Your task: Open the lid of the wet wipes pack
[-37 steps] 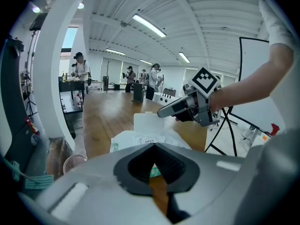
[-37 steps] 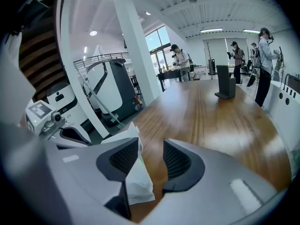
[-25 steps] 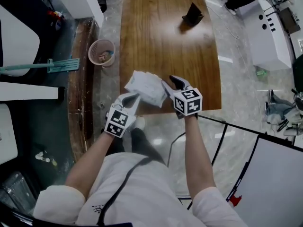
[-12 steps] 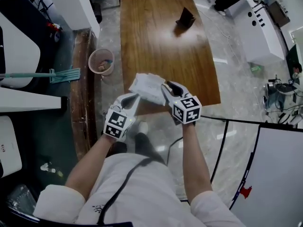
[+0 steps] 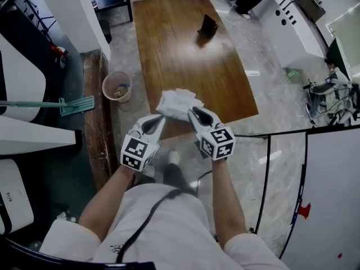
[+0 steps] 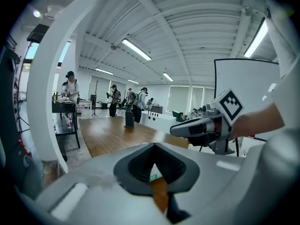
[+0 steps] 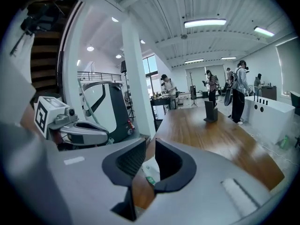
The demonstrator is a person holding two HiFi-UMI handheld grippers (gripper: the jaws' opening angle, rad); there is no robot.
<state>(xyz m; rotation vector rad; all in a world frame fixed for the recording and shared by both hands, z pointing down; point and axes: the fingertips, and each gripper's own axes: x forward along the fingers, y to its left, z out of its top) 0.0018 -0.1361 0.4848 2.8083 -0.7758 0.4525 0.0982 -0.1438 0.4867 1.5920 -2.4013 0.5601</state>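
Note:
The white wet wipes pack (image 5: 178, 103) hangs in the air over the near edge of the wooden table (image 5: 185, 49), held between both grippers. My left gripper (image 5: 159, 119) pinches its lower left corner, and in the left gripper view the jaw tips meet with a white and green bit of the pack (image 6: 153, 176) behind them. My right gripper (image 5: 193, 112) is at the pack's right edge. Its jaws have just been closing, and the pack (image 7: 151, 170) fills the narrow gap between them. The lid itself is not visible.
A black stand (image 5: 207, 26) sits at the table's far end. A waste bin (image 5: 117, 86) and a mop (image 5: 62, 104) are on the floor to the left. White counters (image 5: 292, 27) stand at the right, a white board (image 5: 326, 207) at the lower right. Several people stand far off.
Both grippers have risen with the pack between them and drawn a little closer together. The table looks smaller and farther below.

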